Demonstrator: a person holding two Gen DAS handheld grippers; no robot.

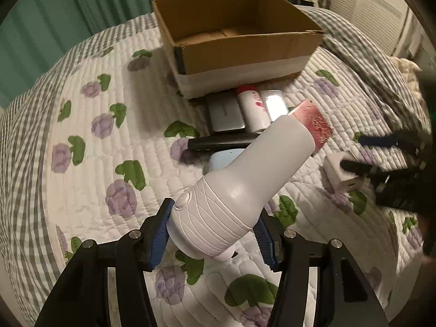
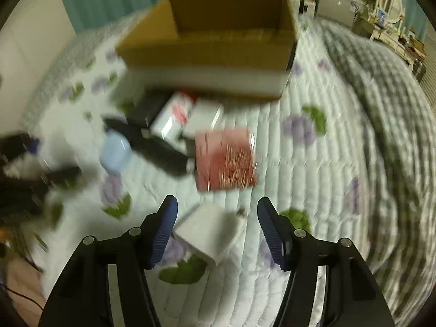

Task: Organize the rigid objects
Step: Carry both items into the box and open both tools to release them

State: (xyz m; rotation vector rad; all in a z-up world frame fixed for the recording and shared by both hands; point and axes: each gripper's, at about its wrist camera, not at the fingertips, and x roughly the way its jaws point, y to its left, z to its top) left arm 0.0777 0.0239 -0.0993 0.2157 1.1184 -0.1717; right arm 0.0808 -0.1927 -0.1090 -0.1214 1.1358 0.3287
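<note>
The white handheld device (image 1: 239,190) is being clamped at its ribbed base by the left gripper (image 1: 212,234), its long axis pointing up-right toward the cardboard box (image 1: 245,51). To the right, a small white box (image 2: 209,231) is being straddled, apparently untouched through the blur, by the right gripper (image 2: 218,229), its fingers spread wide.

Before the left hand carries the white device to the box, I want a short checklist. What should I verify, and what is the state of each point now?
1. Grip: the left gripper has both blue fingers pressed on the ribbed base of the white device. Ok.
2. Device lifted off the quilt: it looks raised, with its shadow below. Ok.
3. Cardboard box open on top, with bare floor showing inside. Ok.
4. Way to the box: a bottle with a red cap and a black remote lie in front of it, so carry high. Cannot tell the clearance.
5. Right gripper is open around the small white box, off to the side. Ok.
</note>
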